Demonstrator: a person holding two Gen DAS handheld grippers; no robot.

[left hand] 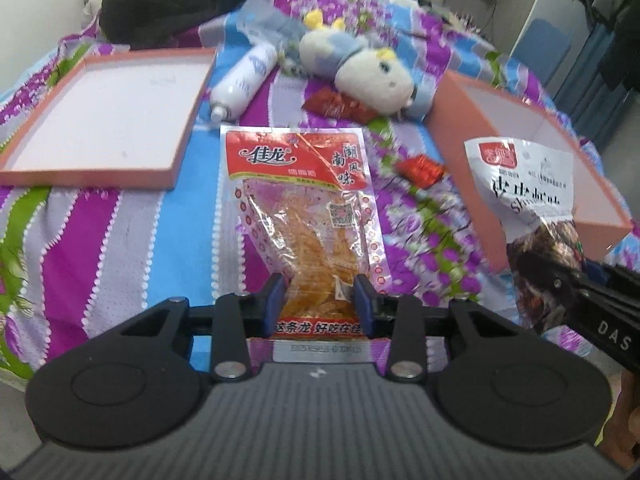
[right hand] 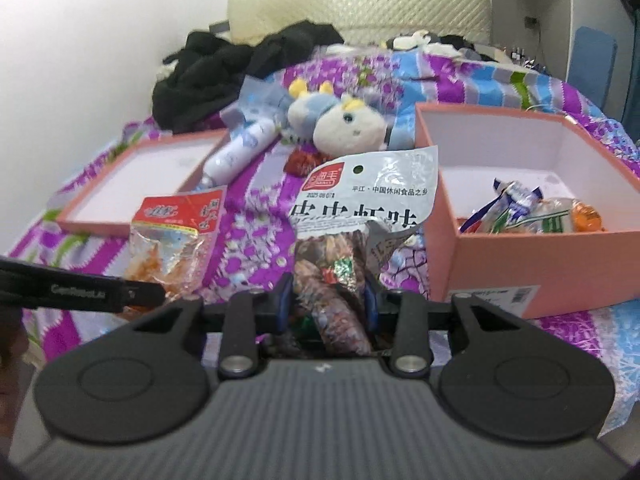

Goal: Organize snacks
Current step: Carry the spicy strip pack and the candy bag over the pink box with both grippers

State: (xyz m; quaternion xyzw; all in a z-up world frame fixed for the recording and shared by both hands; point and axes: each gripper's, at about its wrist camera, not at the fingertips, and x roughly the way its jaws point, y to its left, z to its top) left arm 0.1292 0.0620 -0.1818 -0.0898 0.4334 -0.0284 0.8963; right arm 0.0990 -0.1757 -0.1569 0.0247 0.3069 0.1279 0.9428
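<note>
a snack pack point(left hand: 312, 216) per hand-held gripper point(left hand: 319, 295)

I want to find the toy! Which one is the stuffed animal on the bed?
Look at the striped purple bedspread, between the two pink boxes. The plush toy lies toward the back, beside a white spray can. It alone is soft, with a cream face and yellow horns.

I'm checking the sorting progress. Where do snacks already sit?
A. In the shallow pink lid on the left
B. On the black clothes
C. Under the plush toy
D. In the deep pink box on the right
D: the right wrist view shows several wrapped snacks lying inside the deep pink box, while the shallow pink lid holds nothing.
</note>
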